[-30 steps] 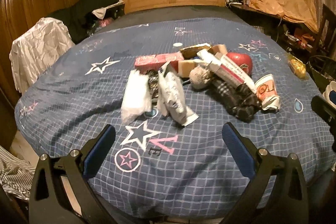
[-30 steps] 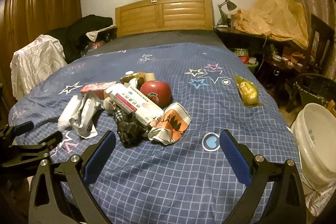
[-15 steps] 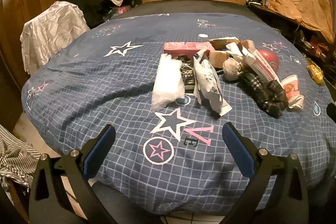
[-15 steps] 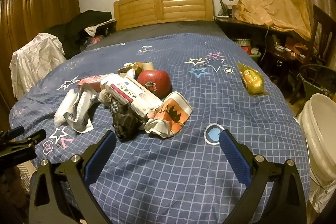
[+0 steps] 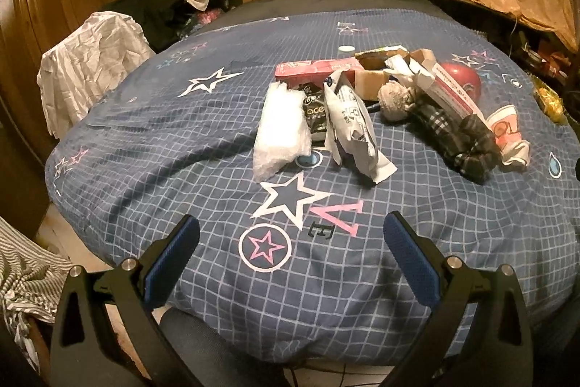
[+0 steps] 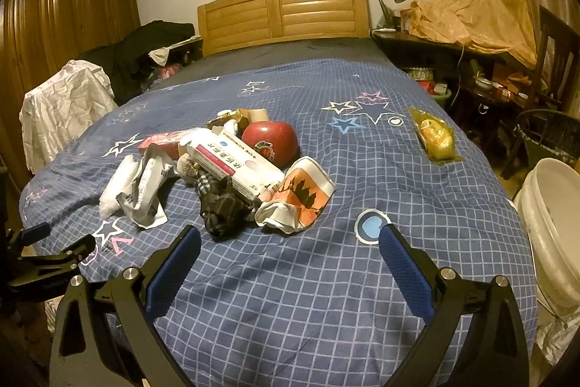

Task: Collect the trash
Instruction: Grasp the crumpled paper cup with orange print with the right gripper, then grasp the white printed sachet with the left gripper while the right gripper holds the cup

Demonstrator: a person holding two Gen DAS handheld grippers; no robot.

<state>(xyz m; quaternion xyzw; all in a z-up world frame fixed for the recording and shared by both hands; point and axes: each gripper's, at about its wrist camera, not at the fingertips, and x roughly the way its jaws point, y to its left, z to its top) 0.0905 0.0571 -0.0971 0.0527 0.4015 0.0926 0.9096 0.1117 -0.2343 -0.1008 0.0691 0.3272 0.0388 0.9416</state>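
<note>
While both grippers hover over the foot edge of the bed (image 5: pixel 181 147), a heap of trash lies near the middle of its blue checked bedspread. The left gripper (image 5: pixel 290 252) has its jaws wide apart and empty, facing a clear plastic bag (image 5: pixel 281 129) and a crumpled white wrapper (image 5: pixel 353 126) at the heap's left end. The right gripper (image 6: pixel 290 256) also has its jaws spread apart, holding nothing, just short of a crushed paper cup (image 6: pixel 301 198) at the heap's right end. Behind the cup lie a long white box (image 6: pixel 235 164), a red apple (image 6: pixel 270 140), a pink box (image 5: pixel 313 69) and a dark plaid cloth (image 6: pixel 223 209), all touching or overlapping. A yellow packet (image 6: pixel 435 136) lies apart near the bed's right edge. Off the right side of the bed stands a white bucket (image 6: pixel 551 227).
</note>
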